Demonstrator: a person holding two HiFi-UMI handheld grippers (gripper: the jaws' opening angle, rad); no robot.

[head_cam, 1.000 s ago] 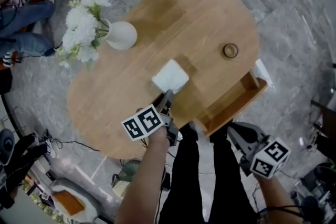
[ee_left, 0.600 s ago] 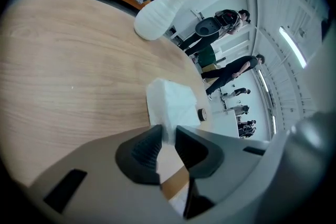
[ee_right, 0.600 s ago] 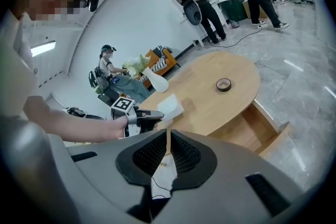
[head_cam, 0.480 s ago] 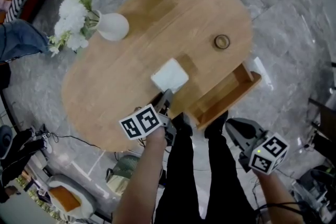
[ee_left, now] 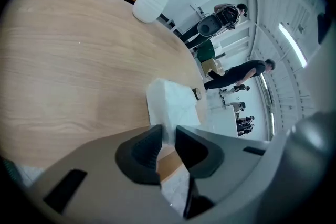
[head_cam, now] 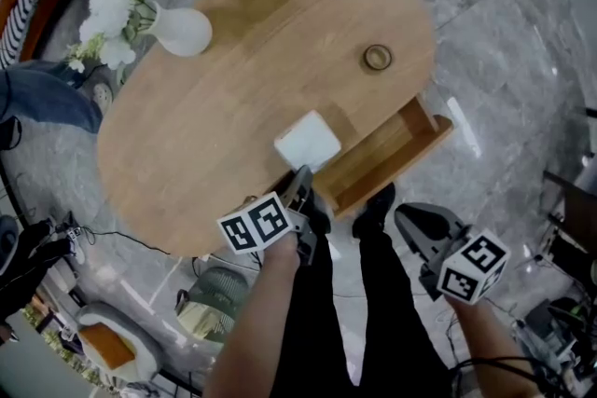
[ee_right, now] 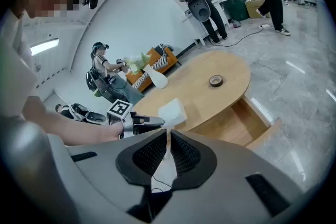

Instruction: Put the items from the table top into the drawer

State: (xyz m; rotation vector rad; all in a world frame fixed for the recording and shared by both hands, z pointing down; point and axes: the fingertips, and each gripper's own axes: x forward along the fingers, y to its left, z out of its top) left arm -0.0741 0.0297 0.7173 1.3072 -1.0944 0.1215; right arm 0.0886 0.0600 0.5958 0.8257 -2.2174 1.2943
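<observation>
We're dragging the soft white folded napkin (head_cam: 306,141) closer to the oval wooden table's (head_cam: 233,89) edge, left gripper (head_cam: 300,174) pinching its corner. Right gripper (head_cam: 403,215), pressed together, is hanging over bare marble floor (head_cam: 504,61) beside the open drawer (head_cam: 384,154).

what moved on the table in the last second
The left gripper, closed on the edge of the white pad, pulled the pad across the table toward the near edge and the open drawer. Nothing was newly gripped or let go. The ring, vase and drawer stayed put. The right gripper stayed shut and empty, off the table.
</observation>
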